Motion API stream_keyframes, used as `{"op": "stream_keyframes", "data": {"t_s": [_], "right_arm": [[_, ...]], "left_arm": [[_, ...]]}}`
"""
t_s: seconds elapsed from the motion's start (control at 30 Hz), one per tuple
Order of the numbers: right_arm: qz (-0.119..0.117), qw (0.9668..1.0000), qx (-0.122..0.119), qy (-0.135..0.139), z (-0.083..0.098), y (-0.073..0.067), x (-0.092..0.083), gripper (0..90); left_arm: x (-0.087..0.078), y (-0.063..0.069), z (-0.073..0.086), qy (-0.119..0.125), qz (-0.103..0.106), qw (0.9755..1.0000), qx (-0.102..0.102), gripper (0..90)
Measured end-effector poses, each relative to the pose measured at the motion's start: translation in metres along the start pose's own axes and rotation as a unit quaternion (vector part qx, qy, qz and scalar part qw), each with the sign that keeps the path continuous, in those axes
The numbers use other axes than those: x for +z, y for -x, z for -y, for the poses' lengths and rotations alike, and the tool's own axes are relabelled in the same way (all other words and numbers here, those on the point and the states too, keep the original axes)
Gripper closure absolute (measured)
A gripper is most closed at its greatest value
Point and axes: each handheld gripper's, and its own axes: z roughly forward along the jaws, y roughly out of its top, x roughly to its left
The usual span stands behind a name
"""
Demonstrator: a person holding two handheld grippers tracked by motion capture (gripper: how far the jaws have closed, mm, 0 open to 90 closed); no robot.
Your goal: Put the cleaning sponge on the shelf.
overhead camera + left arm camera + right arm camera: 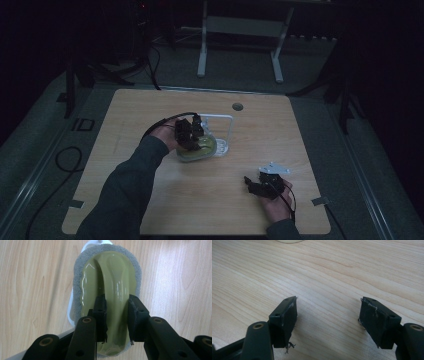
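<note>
I have the wooden bench (150,210) under both hands, and almost everything that matters sits beneath my left gripper (192,136). In the left gripper view, directly below and ahead of it lies a white holder (70,312), with part of its rim showing to the left of my jaws. In the high view a white frame (225,120) rises just beyond the gripper.

Resting on that holder is the scrubbing sponge (110,265), an olive-green moulded top with a raised grip ridge, ringed by a grey abrasive pad. My left gripper is part closed, its two pads (101,312) set on either side of that ridge and, as far as I can judge, pressing against it. So I read this as the grasp step: the sponge is pinched but apparently still seated on the holder.

My right gripper (260,186) is well off to the side, close to the near edge of the bench, jaws spread wide with bare wood between them and nothing near its pads (287,315).

The next move, I think, calls for a straight lift so the pad clears the holder without dragging it along. The ridge looks glossy, so I would keep the pinch firm and watch for slip; the right gripper could steady the holder if it rises too.
</note>
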Motion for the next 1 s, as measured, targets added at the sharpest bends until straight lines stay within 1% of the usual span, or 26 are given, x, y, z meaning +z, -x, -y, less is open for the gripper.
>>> {"op": "stream_keyframes", "data": {"t_s": [0.03, 0.13, 0.2, 0.27, 0.37, 0.43, 0.5, 0.63, 0.8, 0.83, 1.0], "right_arm": [[0.0, 1.0, 0.0, 0.0, 0.0, 0.0, 0.0, 30.1], [0.0, 1.0, 0.0, 0.0, 0.0, 0.0, 0.0, 30.1], [0.0, 1.0, 0.0, 0.0, 0.0, 0.0, 0.0, 30.1], [0.0, 1.0, 0.0, 0.0, 0.0, 0.0, 0.0, 30.1], [0.0, 1.0, -0.001, 0.0, 0.0, 0.0, 0.0, 30.1], [0.0, 1.0, 0.0, 0.0, 0.0, 0.0, 0.0, 30.1], [0.0, 1.0, 0.0, 0.0, 0.0, 0.0, 0.0, 30.2], [0.0, 1.0, 0.0, 0.0, 0.0, 0.0, 0.0, 30.1], [0.0, 1.0, 0.0, 0.0, 0.0, 0.0, 0.0, 30.1], [0.0, 1.0, 0.0, 0.0, 0.0, 0.0, 0.0, 30.1], [0.0, 1.0, 0.0, 0.0, 0.0, 0.0, 0.0, 30.1]], "left_arm": [[0.001, 0.0, -0.001, 0.005, 0.002, 1.0, -0.001, 71.7], [0.001, 0.0, -0.002, 0.003, 0.005, 1.0, 0.001, 71.7], [0.001, 0.0, -0.005, -0.004, 0.003, 0.9999, 0.013, 71.7], [0.001, 0.0, -0.006, -0.006, 0.001, 0.9999, 0.015, 71.7], [0.0, -0.001, -0.011, -0.011, -0.003, 0.9996, 0.028, 71.7], [0.0, -0.001, -0.011, -0.01, -0.004, 0.9996, 0.027, 71.7], [0.001, -0.002, -0.011, -0.004, -0.001, 0.9996, 0.028, 71.7], [0.003, -0.004, -0.01, -0.002, -0.002, 0.9996, 0.03, 71.7], [0.004, -0.005, -0.011, -0.001, -0.007, 0.9991, 0.041, 71.7], [0.006, -0.005, -0.011, -0.001, -0.007, 0.999, 0.045, 71.7], [0.009, -0.004, -0.013, -0.004, -0.005, 0.9987, 0.05, 71.7]]}}
